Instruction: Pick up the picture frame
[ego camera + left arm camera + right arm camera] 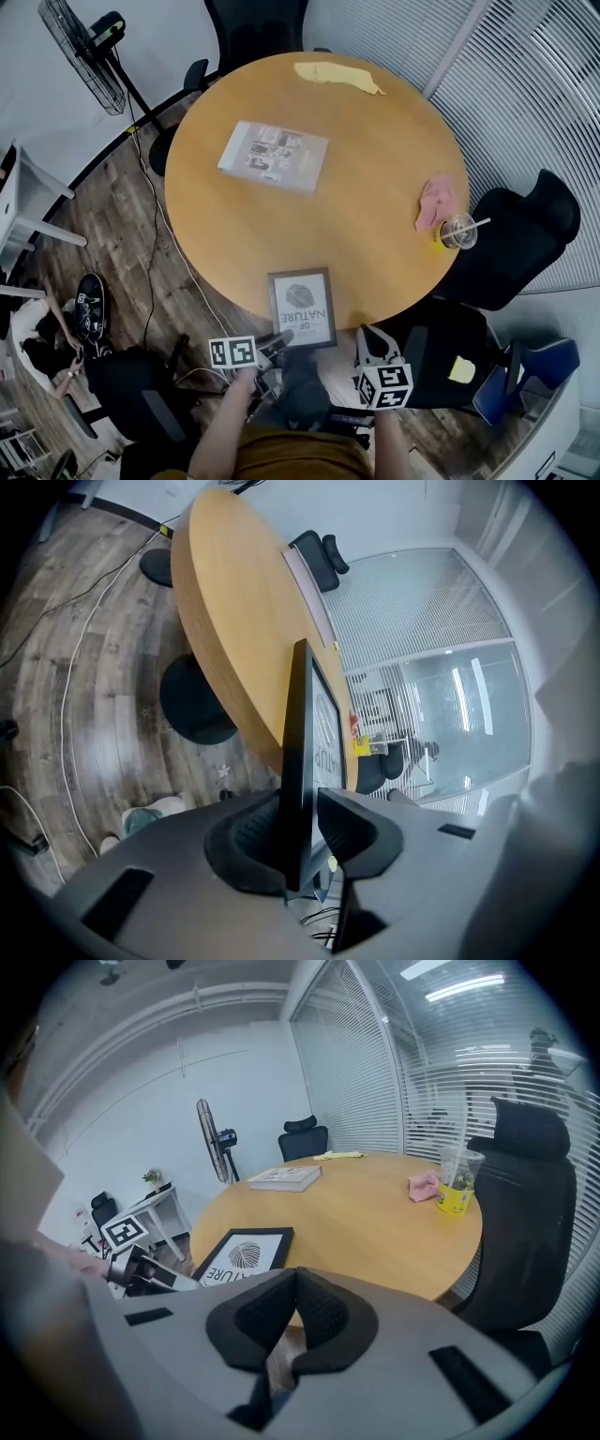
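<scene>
Round wooden table (375, 169) on a plank floor, slatted blinds behind, black chair (520, 239) at the right. Flat at the near rim, bottom edge jutting past it: picture frame (302, 309), black border, leaf print face up. Clamped at its lower left corner by the left gripper (277, 345), one pad on each face, thin edge seen end-on between them. Right gripper (372, 336) near the frame's right corner, off the table, jaws pressed together on nothing. Farther back: book (273, 156), yellow cloth (336, 75), pink cloth (434, 202) next to plastic cup (457, 231) with straw
</scene>
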Tool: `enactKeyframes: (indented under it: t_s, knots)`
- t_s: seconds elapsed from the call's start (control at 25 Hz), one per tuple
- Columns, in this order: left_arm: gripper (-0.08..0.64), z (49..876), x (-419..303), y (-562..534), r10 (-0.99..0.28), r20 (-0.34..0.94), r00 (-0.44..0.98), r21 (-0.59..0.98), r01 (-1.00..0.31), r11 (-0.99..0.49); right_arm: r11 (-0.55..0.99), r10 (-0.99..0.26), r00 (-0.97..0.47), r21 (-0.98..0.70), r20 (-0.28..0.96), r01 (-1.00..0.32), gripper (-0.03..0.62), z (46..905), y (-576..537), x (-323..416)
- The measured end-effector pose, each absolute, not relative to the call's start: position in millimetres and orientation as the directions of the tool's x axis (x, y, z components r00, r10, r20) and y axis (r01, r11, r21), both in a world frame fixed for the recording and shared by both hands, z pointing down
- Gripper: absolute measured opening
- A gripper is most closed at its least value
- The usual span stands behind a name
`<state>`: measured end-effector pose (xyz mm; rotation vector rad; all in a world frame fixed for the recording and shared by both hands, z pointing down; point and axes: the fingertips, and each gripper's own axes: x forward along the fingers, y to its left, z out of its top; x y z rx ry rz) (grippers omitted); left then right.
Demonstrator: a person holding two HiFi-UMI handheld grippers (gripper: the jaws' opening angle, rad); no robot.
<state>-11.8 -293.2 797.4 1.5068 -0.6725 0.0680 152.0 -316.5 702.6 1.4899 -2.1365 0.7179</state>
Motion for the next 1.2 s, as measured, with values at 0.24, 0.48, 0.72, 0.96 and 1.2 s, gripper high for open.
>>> enactKeyframes:
  t_s: [0.24,0.48,0.72,0.96,1.2]
  knots:
    - [0.099,788,-8,-292,-0.371,0.417,0.83,0.906,-0.412,0.096,0.289,-0.726,-0.324,-0.158,0.607,-0.944,0.012,697,-312,156]
    - [0.083,773,-8,-298,-0.415,0.421,0.807,0.893,-0.449,0.032,0.278,-0.744,-0.316,-0.157,0.589,-0.948,0.012,688,-306,161]
    - [0.077,759,-3,-301,-0.433,0.422,0.797,0.885,-0.466,0.004,0.269,-0.761,-0.313,-0.163,0.569,-0.949,0.012,677,-298,165]
    - [0.071,746,4,-303,-0.455,0.374,0.808,0.908,-0.419,0.003,0.267,-0.776,-0.306,-0.152,0.552,-0.952,0.012,669,-293,171]
    - [0.063,733,9,-303,-0.481,0.342,0.808,0.916,-0.401,-0.023,0.261,-0.789,-0.3,-0.15,0.537,-0.954,0.012,660,-285,173]
